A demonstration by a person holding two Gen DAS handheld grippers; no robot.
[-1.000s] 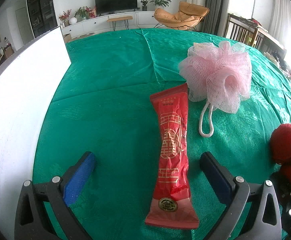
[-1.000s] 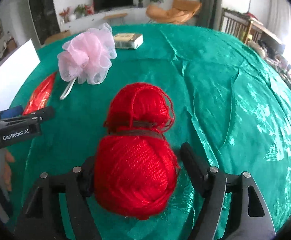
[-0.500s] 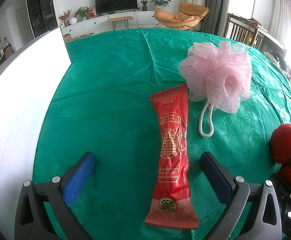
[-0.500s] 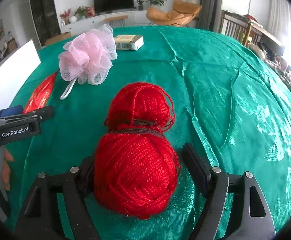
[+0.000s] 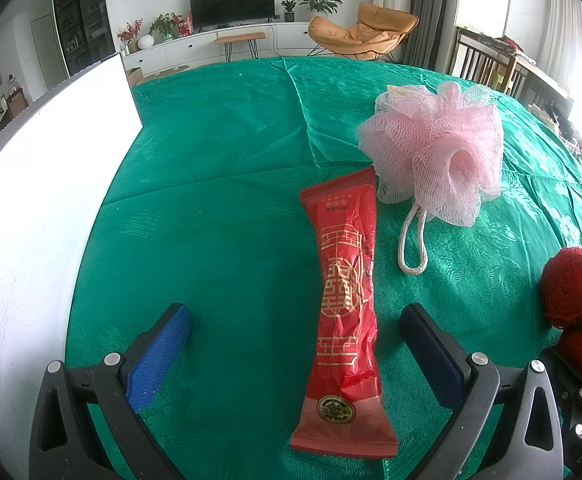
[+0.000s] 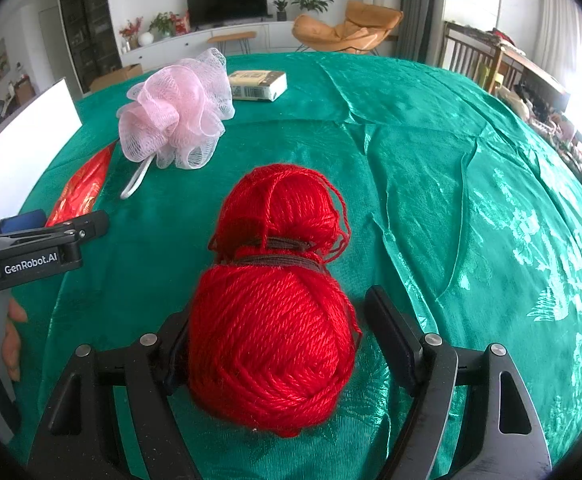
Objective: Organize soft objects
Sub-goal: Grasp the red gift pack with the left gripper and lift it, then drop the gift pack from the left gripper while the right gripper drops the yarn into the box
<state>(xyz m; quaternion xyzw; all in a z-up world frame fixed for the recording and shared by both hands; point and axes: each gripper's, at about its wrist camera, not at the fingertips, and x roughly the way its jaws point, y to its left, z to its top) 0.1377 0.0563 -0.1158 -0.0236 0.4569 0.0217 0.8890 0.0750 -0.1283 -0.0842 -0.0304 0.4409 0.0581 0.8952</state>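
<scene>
A red yarn skein, two balls tied at the waist, lies on the green cloth between the fingers of my right gripper. That gripper is open: a gap shows at the right finger, while the left finger is partly hidden behind the yarn. My left gripper stands wide open over a long red packet lying lengthwise between its blue pads, touching neither. A pink mesh bath pouf with a white loop cord sits beyond the packet. The yarn shows at the left wrist view's right edge.
A green cloth covers the table. A white board stands along the left side. A small boxed pack lies behind the pouf. A person's fingers hold the left gripper. Chairs and a TV unit stand beyond the table.
The right gripper's jaws have spread a little, and a gap now shows between the right finger and the yarn. The left gripper and the packet have not moved.
</scene>
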